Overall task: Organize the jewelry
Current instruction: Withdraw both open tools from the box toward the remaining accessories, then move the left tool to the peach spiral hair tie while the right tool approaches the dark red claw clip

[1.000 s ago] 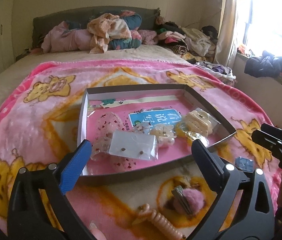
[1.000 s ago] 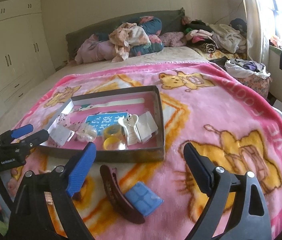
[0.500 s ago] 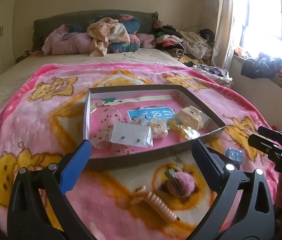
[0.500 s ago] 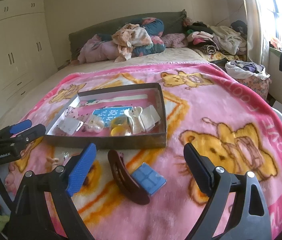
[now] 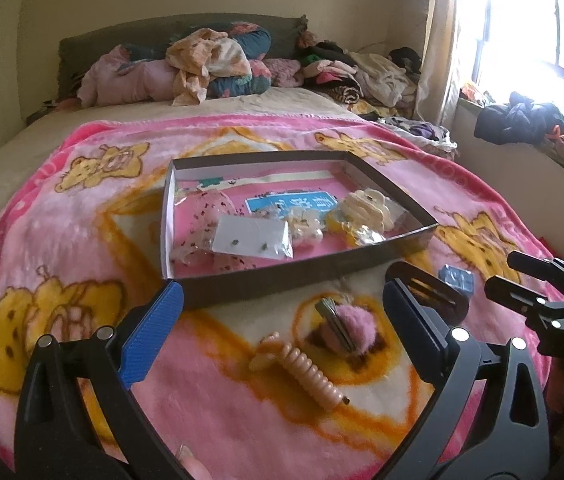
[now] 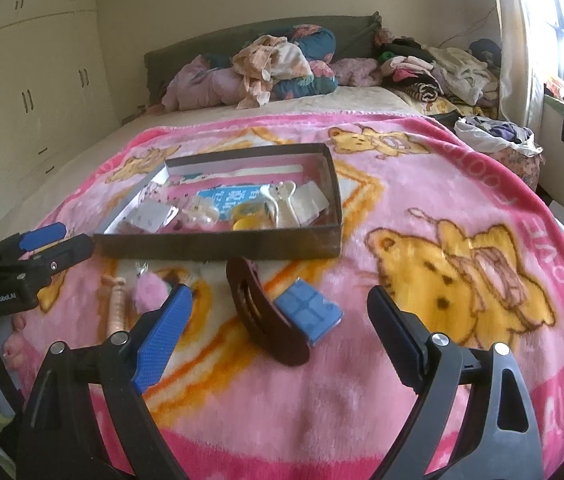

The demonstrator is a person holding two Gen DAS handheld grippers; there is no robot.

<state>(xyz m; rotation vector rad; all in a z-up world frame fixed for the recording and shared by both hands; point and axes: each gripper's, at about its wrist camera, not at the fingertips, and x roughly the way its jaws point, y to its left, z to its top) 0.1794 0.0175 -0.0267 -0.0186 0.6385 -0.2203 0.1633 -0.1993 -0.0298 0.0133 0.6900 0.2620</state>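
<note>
A shallow dark cardboard box lies on the pink bear blanket and holds hair clips, earring cards and a blue card. In front of it lie a pink pom-pom clip, a peach spiral hair tie, a brown hair claw and a blue square case. My left gripper is open above the pom-pom clip and the hair tie. My right gripper is open above the brown claw and the blue case. Both are empty.
The pink blanket covers the bed. Piled clothes and bedding lie at the headboard. A window and curtain are on the right, wardrobes on the left. Each gripper shows at the edge of the other's view.
Both grippers have drawn back from the box toward the near edge of the bed, so the loose items in front of it now sit between the fingers. Both stay open.
</note>
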